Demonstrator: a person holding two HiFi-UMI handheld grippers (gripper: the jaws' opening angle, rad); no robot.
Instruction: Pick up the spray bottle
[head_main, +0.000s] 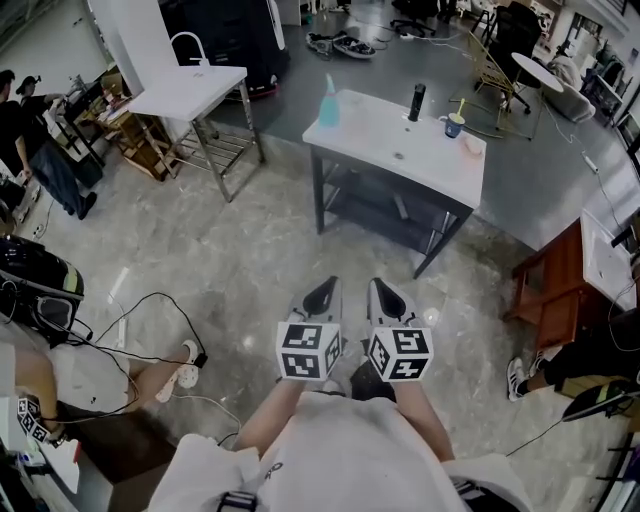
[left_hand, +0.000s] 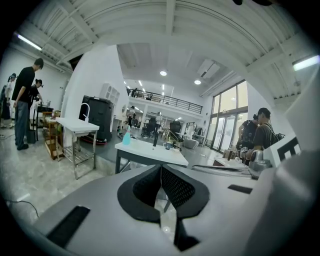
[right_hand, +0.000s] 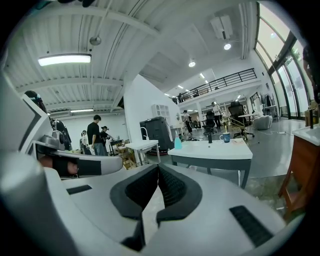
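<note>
Grey stone flooring (head_main: 250, 250) covers an open workshop hall. At far left in the head view, people (head_main: 40, 150) stand beside cluttered shelving. A white power strip (head_main: 178, 375) with a black cable lies on the floor nearer the wearer. Beyond it stands a small white table (head_main: 215, 85) on a metal frame, with a curved white faucet (head_main: 190, 45) at its rear edge.

Left gripper (head_main: 327, 285): held low in front of the wearer and pointed towards the centre table. In the left gripper view its jaws are clenched, the ribbed pads (left_hand: 172, 187) meeting at the tips, with nothing between them.

Centre table (head_main: 400, 165): white top on a dark frame, well apart from both grippers. The spray bottle (head_main: 328, 103), translucent blue-green, stands upright at the top's left end, untouched. It also appears in the left gripper view (left_hand: 126, 136) and the right gripper view (right_hand: 177, 142). Further right on the same top stand a dark upright bottle (head_main: 416, 101) and a blue cup (head_main: 455, 125). A pale pink item (head_main: 473, 146) lies beside the cup; its type cannot be determined.

Right gripper (head_main: 379, 285): held just beside the left gripper and parallel to it. Its jaws are likewise clenched and empty.

At far right stands a reddish wooden table (head_main: 550, 285).
</note>
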